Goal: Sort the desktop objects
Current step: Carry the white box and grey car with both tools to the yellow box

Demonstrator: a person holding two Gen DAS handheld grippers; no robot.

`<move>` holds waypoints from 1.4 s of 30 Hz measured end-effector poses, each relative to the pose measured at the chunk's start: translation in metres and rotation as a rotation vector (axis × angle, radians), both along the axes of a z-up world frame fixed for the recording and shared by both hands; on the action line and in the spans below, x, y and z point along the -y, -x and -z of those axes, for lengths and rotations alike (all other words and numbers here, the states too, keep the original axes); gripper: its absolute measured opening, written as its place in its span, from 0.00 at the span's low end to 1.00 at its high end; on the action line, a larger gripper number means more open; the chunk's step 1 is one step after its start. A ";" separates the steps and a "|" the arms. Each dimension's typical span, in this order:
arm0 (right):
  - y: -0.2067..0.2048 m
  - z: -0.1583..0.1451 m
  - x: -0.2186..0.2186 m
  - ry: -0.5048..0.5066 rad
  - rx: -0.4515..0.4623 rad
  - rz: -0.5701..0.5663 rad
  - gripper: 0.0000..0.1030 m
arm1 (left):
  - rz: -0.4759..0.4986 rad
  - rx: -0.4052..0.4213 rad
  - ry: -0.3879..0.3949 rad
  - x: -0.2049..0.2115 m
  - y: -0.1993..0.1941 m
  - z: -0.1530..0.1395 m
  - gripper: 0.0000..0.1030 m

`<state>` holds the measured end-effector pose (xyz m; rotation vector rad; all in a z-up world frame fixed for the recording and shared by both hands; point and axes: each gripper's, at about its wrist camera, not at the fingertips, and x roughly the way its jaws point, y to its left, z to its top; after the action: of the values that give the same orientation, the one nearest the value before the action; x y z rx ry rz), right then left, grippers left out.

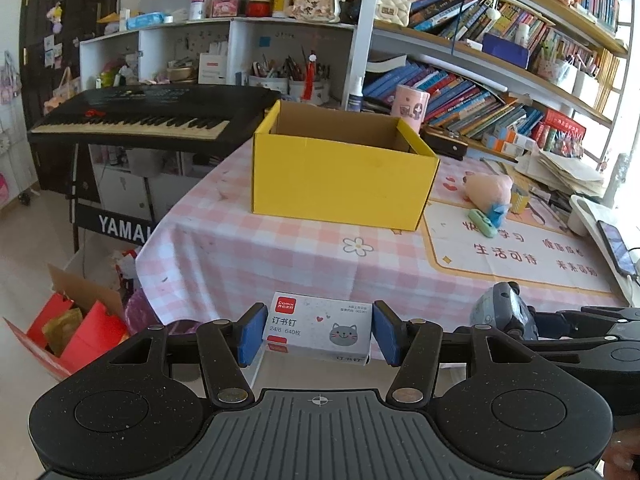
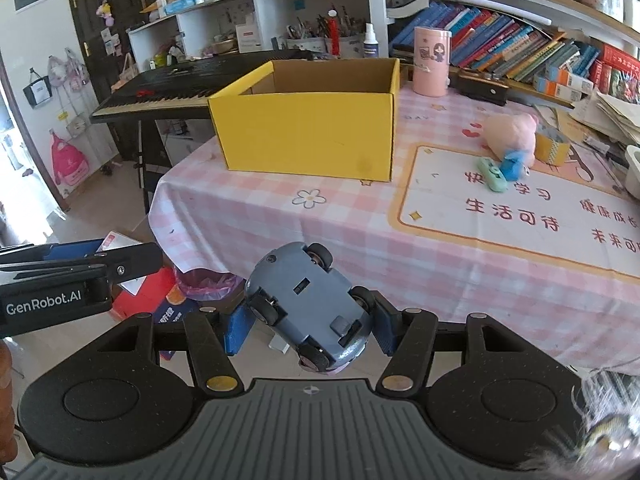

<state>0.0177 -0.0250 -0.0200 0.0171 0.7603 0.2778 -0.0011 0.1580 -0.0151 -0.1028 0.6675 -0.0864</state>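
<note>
Between the blue pads of the left hand-held gripper (image 1: 318,332) sits a small white staple box (image 1: 318,330) with a red brand tab and a grey cat face printed on it, pinched by its short ends and carried clear of the table (image 1: 240,248). Beside it, at about 3 o'clock in the left wrist view, the right hand-held gripper (image 2: 308,326) clamps a grey-blue toy car (image 2: 310,306), held belly-up and skewed, so its underside and black wheels show.

Ahead of both, at roughly 12 o'clock, an open yellow cardboard box (image 1: 340,184) stands on the pink checked cloth; what can be seen of its brown inside looks bare, though the floor of it is hidden. By my reading the sort is at an early-to-middle stage: two items are lifted and neither is dropped in yet.

Left on the table, at about 2 o'clock near the printed mat, lie a pink plush toy (image 2: 512,136), a mint-green stapler-like object (image 2: 494,174) touching it, and a roll of yellow tape (image 2: 552,146) just behind.
</note>
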 end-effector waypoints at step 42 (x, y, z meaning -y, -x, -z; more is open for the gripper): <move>-0.076 -0.007 -0.009 -0.017 0.069 -0.020 0.56 | 0.044 0.093 -0.009 0.008 -0.074 -0.015 0.54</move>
<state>0.0936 -0.0160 -0.0134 0.0158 0.6903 0.3028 0.0726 0.1501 0.0004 -0.0748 0.5771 -0.1296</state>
